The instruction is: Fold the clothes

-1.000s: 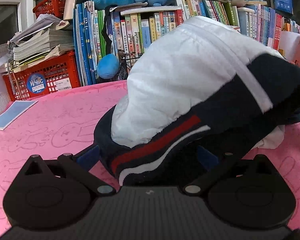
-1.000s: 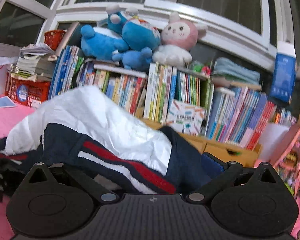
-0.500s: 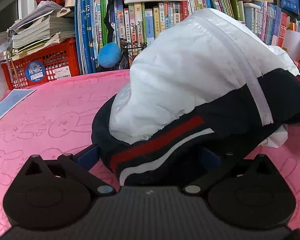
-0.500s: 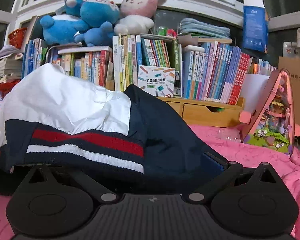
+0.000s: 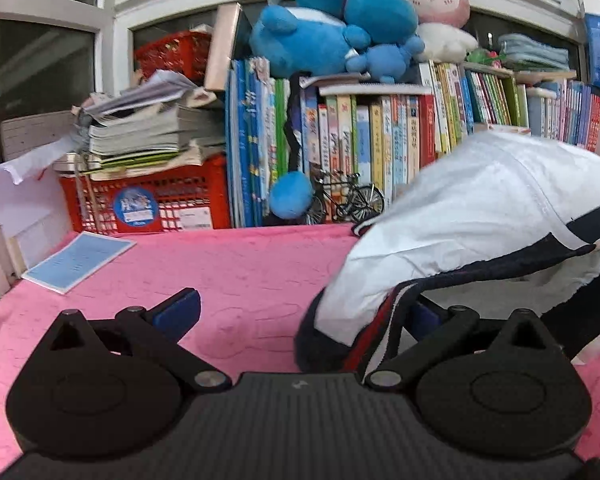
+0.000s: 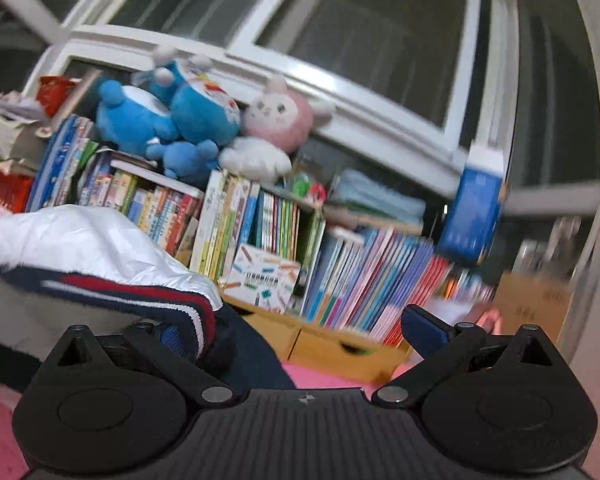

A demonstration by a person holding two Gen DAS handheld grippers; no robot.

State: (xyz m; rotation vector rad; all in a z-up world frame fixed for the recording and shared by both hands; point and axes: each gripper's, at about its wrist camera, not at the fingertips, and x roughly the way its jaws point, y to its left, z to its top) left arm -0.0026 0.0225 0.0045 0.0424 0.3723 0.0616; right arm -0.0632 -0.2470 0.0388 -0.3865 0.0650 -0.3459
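Note:
A white and navy jacket point(image 5: 480, 216) with a red and white striped hem lies bunched on the pink tablecloth point(image 5: 236, 264), at the right of the left wrist view. My left gripper point(image 5: 300, 312) is open; the hem drapes over its right finger, and its left finger point(image 5: 178, 308) stands bare above the cloth. In the right wrist view the jacket point(image 6: 80, 248) sits at the left. My right gripper point(image 6: 296, 332) is open too, with the striped hem lying against its left finger point(image 6: 172, 338). That view is tilted upward and blurred.
Rows of books point(image 5: 364, 152) with plush toys point(image 5: 340, 36) on top line the back of the table. A red crate point(image 5: 148, 204) holding stacked papers stands at the back left, a blue booklet point(image 5: 78, 254) lies in front of it, and wooden drawers point(image 6: 324, 340) sit under the books.
Both grippers went from shut on the jacket's hem to open and let it go. The left one shifted left of the jacket. The right view has swung upward.

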